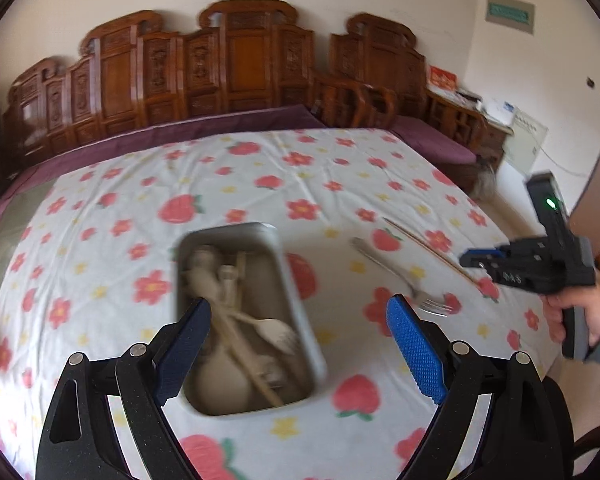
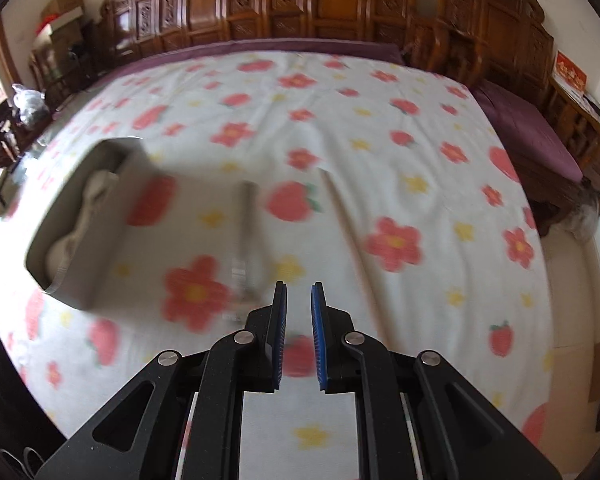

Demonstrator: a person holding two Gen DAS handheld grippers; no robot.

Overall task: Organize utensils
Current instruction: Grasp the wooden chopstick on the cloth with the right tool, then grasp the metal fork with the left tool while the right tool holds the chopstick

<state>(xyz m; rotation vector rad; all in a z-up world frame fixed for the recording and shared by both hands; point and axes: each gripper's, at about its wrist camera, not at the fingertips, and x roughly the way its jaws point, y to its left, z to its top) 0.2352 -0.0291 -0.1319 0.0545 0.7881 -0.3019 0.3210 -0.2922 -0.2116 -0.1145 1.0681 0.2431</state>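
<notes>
Two grippers empty: left gripper [image 1: 298,320] spread wide above tray [image 1: 292,280]; right gripper [image 2: 299,294] narrowed, small gap, fork [image 2: 247,236] just ahead-left, chopstick [image 2: 342,216] ahead.

One tray [image 1: 276,256], one metal fork [image 1: 400,276], one chopstick [image 1: 428,250] — perhaps four pale utensils [image 1: 236,316] inside.

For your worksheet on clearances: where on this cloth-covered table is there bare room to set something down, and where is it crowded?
Free: the far cloth beyond the tin, and the strip left of the tin. Also the patch between the tin and the fork. Crowded: right of the tin, where the fork and chopstick lie close together, and inside the tin, full of utensils.
</notes>
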